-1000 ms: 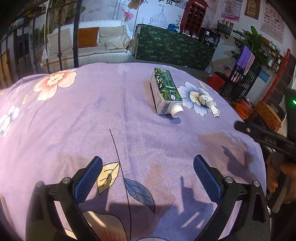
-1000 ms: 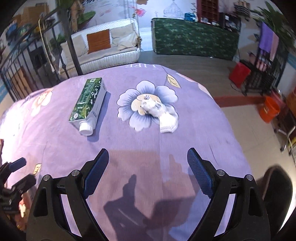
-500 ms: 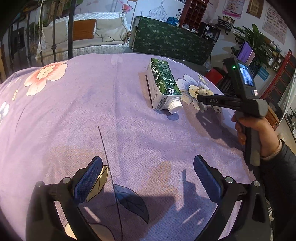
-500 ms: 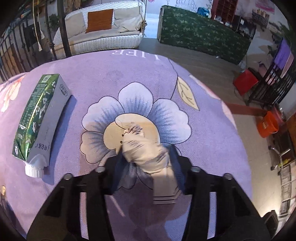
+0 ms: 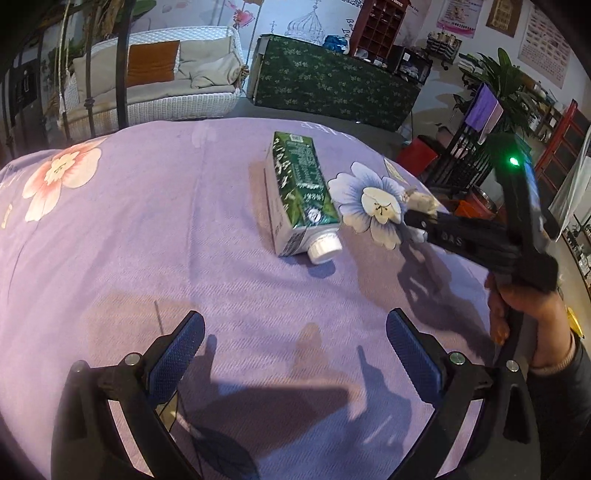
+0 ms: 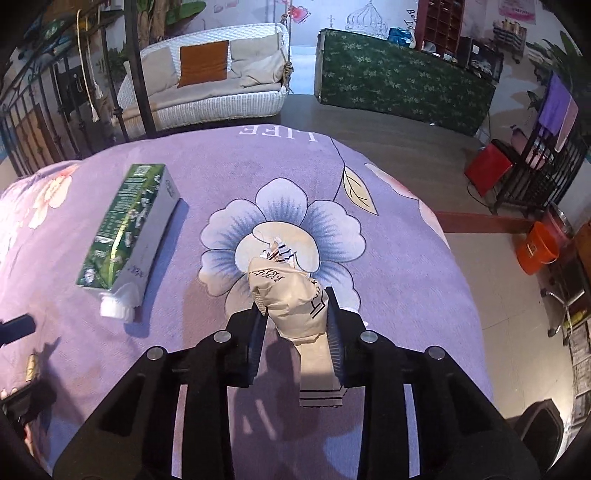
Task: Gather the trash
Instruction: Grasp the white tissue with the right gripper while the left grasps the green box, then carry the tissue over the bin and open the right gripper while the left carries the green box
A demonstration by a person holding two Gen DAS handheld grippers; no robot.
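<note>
Homely lounge or guesthouse lobby, white wicker swing sofa (image 6: 207, 88) at 11 o'clock, green-draped counter (image 6: 402, 85) at 1 o'clock, potted plant (image 5: 506, 81), wall posters (image 5: 543, 40)

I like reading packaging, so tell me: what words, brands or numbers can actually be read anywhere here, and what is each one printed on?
"LIFE", seen upside down: far edge of the purple tablecloth.
"DAS": side of the right gripper.
Green carton: print too small and blurred to read.
Crumpled paper wrapper held in the right gripper: dark characters, not legible.
Wall posters: too blurred to read.
</note>
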